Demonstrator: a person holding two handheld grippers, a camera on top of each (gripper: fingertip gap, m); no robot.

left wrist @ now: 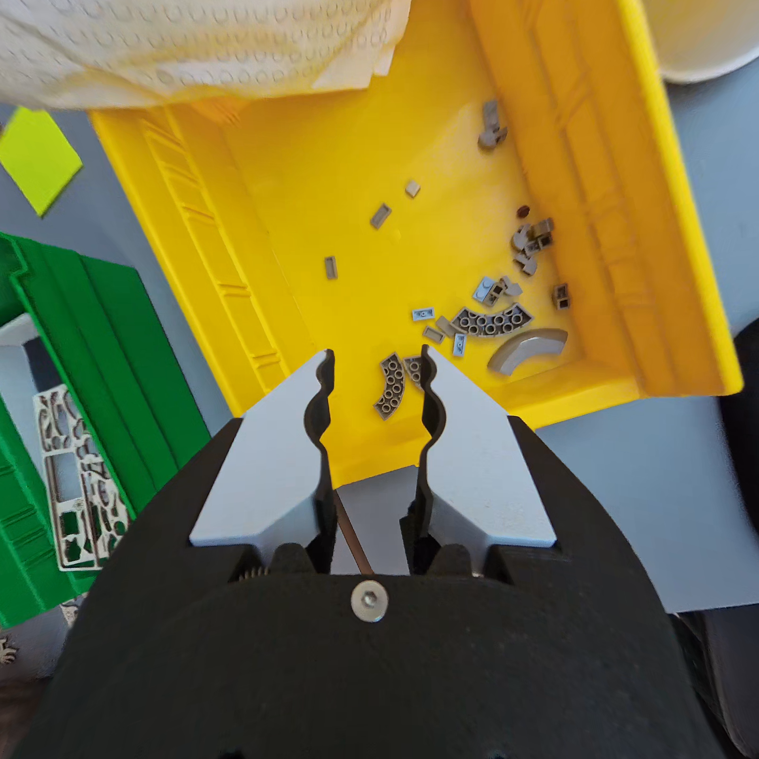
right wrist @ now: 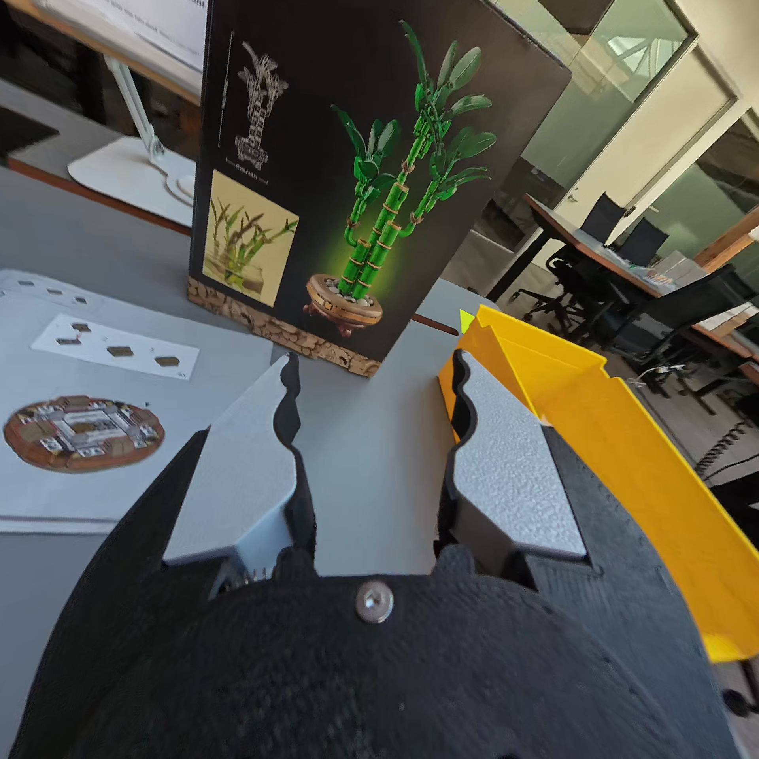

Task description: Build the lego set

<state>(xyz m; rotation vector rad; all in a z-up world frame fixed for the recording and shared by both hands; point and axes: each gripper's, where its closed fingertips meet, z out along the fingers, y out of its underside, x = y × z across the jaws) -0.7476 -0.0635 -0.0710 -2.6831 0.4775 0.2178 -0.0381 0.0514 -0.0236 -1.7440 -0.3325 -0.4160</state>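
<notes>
The grey lego pieces (left wrist: 488, 324) lie loose on the floor of the yellow bin (left wrist: 312, 246), most of them gathered toward its right wall. Just ahead of my left tool (left wrist: 377, 353) a curved studded plate (left wrist: 391, 386) lies with its long arc running away from me, while a larger curved plate (left wrist: 491, 321) and a smooth arch (left wrist: 527, 349) lie crosswise beyond it. My left tool hangs over the near edge of the bin, released, nothing between its fingers. A green bin (left wrist: 102, 369) sits to the left on the grey table (left wrist: 616, 513).

Only my right wrist view shows the set's box (right wrist: 369, 164) standing upright on the table (its long axis vertical, like the bamboo pictured on it) and the open instruction booklet (right wrist: 102, 410) lying flat to the left. My right tool (right wrist: 373, 361) is also released and empty, the yellow bin just beside its right finger.
</notes>
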